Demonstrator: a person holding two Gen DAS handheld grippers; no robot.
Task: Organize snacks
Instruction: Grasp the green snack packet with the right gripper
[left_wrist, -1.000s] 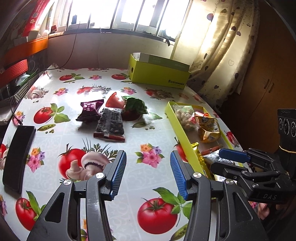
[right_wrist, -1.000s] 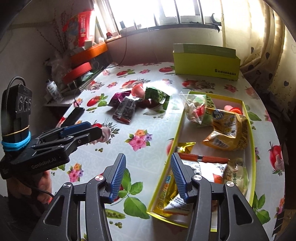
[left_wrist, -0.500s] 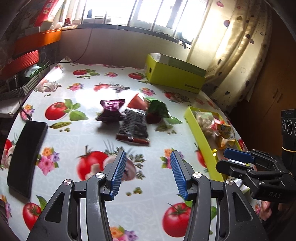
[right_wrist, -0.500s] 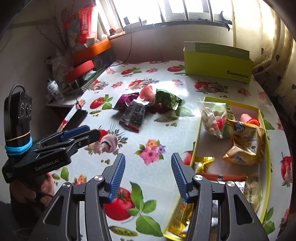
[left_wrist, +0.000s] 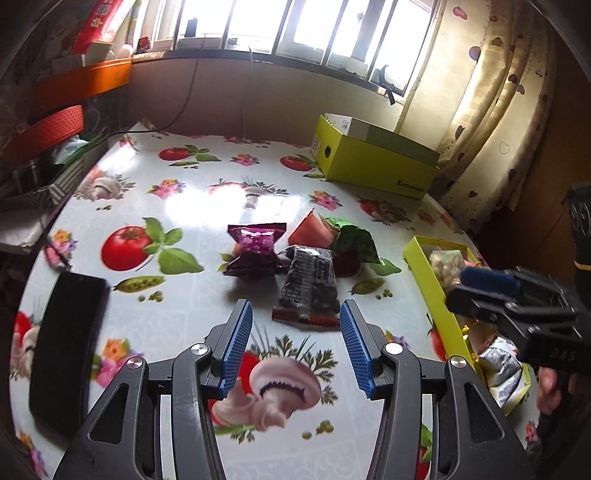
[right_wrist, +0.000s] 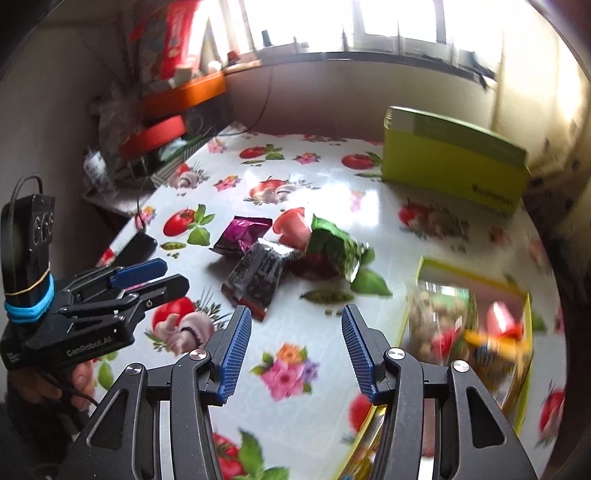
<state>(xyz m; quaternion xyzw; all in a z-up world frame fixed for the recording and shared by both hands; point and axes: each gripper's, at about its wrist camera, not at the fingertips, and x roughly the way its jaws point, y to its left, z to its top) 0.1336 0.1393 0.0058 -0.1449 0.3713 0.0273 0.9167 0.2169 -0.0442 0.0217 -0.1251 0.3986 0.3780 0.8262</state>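
Observation:
A cluster of loose snacks lies mid-table: a black packet (left_wrist: 309, 286), a purple packet (left_wrist: 255, 249), a green packet (left_wrist: 351, 240) and a pink cup-shaped one (left_wrist: 308, 229). My left gripper (left_wrist: 295, 332) is open and empty, just short of the black packet. My right gripper (right_wrist: 295, 338) is open and empty, above the cloth between the cluster (right_wrist: 258, 275) and the yellow tray (right_wrist: 415, 284). The tray (left_wrist: 424, 273) holds several snack bags. The right view is blurred.
A yellow-green box (left_wrist: 373, 157) stands at the table's far side near the curtain. A black phone (left_wrist: 66, 343) lies at the left edge. Shelves with clutter (right_wrist: 162, 122) stand left of the table. The table edge curves away at the right.
Both grippers have swung left and forward, away from the tray and toward the loose snack cluster. The left gripper now points at the black packet. Both stayed open.

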